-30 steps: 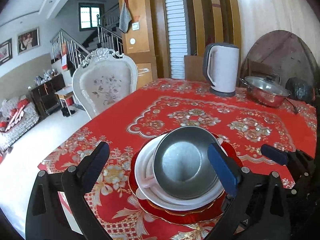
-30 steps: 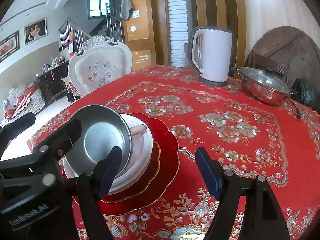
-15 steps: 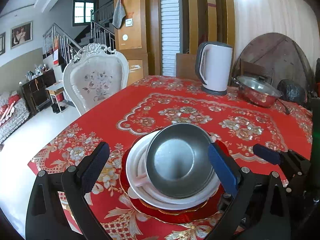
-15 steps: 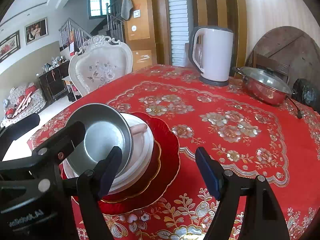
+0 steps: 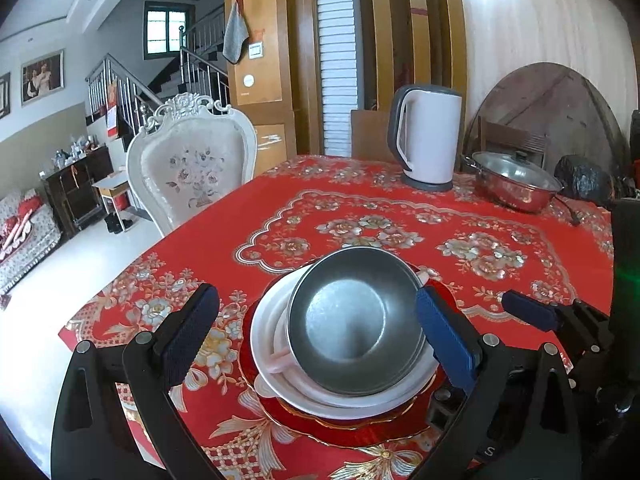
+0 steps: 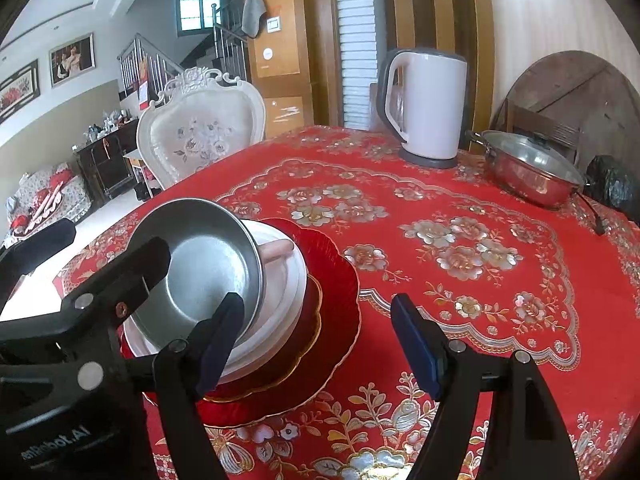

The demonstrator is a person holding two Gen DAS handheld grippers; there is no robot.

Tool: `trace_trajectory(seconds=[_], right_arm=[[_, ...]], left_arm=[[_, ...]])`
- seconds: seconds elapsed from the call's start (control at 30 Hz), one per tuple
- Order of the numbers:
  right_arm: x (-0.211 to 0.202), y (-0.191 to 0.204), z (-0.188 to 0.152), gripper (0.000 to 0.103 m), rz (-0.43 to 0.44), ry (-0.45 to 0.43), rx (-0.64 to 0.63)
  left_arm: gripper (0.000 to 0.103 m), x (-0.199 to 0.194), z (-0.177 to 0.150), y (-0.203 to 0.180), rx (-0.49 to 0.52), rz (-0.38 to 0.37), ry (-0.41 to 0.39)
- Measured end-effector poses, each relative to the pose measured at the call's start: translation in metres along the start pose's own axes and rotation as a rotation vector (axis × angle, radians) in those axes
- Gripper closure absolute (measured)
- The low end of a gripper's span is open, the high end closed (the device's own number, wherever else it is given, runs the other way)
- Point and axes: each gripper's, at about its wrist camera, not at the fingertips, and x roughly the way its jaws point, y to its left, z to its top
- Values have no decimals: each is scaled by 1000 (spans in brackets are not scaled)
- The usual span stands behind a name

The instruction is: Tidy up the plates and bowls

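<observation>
- Stack near table (image 5: 360, 208) edge: round steel bowl (image 5: 354, 320) tilted atop white bowls (image 5: 344, 400), on gold-rimmed red plates (image 6: 340, 280).
- Left gripper (image 5: 320, 332) jaws spread wide either side of steel bowl, gripping nothing.
- Right gripper (image 6: 320, 344) jaws spread, empty, beside stack.
- Risk: tilted steel bowl likely to slide off if nudged by a jaw; smooth metal on glazed rim, little friction.
- Risk: stack close to edge; sideways push could tip it.

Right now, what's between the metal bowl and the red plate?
White dishes, stacked under the metal bowl and on the red plate, clearest in the right wrist view.
</observation>
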Motion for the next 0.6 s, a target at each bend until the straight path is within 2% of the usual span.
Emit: trace_trajectory(seconds=[0.6], right_arm=[[-1, 1, -3, 27, 6, 6, -5]], left_arm=[[4, 1, -2, -2, 5, -8, 4]])
